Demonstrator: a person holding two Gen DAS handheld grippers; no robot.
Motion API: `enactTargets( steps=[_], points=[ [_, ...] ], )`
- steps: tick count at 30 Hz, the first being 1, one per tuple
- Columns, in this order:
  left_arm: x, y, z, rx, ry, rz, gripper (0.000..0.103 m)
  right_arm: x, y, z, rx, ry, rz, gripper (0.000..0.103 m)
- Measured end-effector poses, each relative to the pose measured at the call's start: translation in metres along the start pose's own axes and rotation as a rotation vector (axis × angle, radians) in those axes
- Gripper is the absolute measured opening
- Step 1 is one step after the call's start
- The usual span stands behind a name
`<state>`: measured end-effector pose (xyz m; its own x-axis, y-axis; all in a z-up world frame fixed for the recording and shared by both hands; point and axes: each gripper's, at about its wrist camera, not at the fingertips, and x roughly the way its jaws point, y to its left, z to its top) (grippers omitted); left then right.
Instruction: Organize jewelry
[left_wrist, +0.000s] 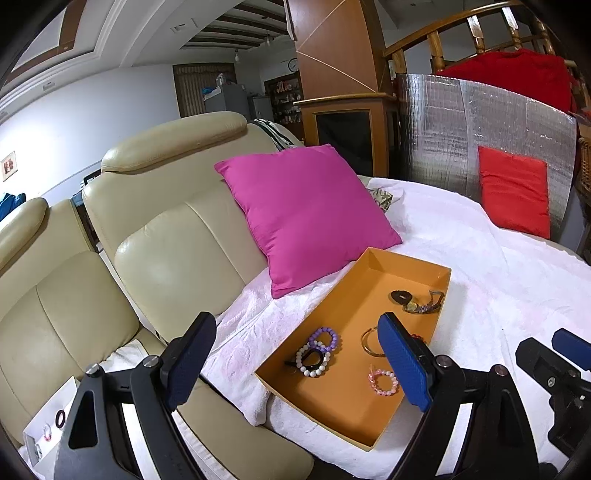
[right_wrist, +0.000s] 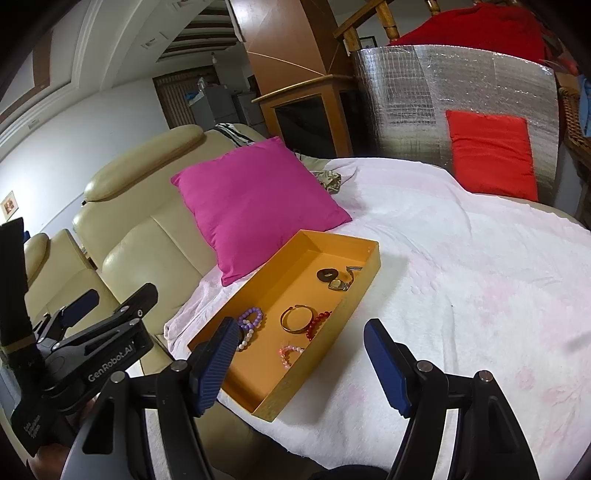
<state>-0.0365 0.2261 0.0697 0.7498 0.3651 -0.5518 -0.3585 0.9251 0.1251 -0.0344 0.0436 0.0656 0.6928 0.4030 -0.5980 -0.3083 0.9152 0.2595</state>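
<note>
While both grippers (left_wrist: 295, 354) (right_wrist: 299, 362) are hanging spread and empty, I am judging a low, centred approach over one bracelet (right_wrist: 297, 320) in the box (left_wrist: 373, 435) best.

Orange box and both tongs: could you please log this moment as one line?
left tongs open, empty | right tongs open, empty | orange box on white towel | bracelets, watch inside

Pink cushion (left_wrist: 306, 218) propped against cream sofa (left_wrist: 155, 229), red cushion (left_wrist: 515, 192) against foil panel (left_wrist: 480, 129), white towel (left_wrist: 480, 266) spread beneath.
</note>
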Motion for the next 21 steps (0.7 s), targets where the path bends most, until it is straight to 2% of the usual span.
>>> enactTargets(
  steps=[21],
  points=[
    [0.028, 0.011, -0.002, -0.006, 0.039, 0.011, 0.089, 0.028, 0.004, 0.003, 0.012, 0.024, 0.006, 0.074]
  ],
)
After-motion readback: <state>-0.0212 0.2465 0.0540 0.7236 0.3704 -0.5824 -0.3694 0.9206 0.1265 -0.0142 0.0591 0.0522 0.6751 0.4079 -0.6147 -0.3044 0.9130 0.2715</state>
